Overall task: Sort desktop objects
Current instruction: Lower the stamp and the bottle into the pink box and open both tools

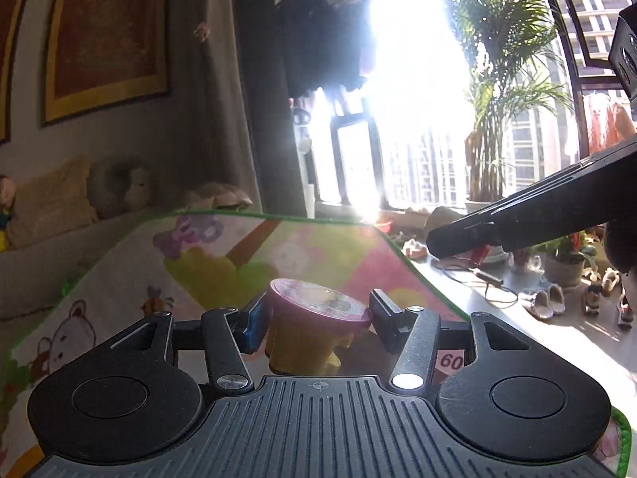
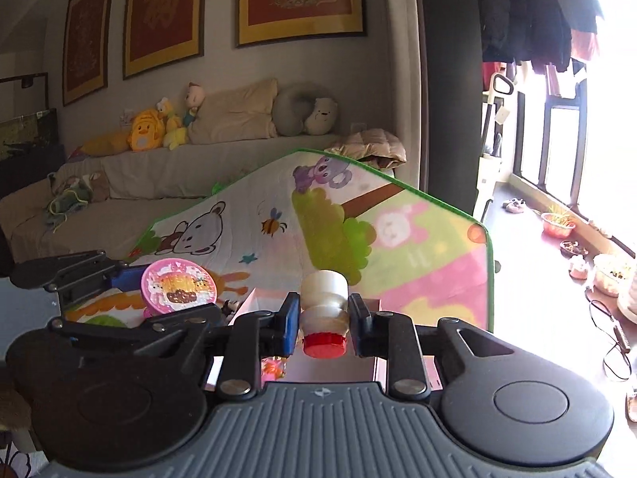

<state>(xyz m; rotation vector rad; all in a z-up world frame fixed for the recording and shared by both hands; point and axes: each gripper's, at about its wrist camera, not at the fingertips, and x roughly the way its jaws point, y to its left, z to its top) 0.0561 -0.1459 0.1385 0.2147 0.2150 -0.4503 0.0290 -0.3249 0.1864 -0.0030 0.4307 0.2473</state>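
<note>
Two grippers loaded: left gripper (image 1: 316, 320), jaws clamped on a yellow plastic cup with pink foil lid (image 1: 310, 318); right gripper (image 2: 323, 320), jaws pinching a small white bottle with red cap (image 2: 323, 310), both above the cartoon-print tabletop (image 2: 418, 247). Risk: the bottle's narrow waist slipping, or the grippers colliding.

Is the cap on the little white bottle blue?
No, the bottle held in the right gripper has a red cap.
</note>
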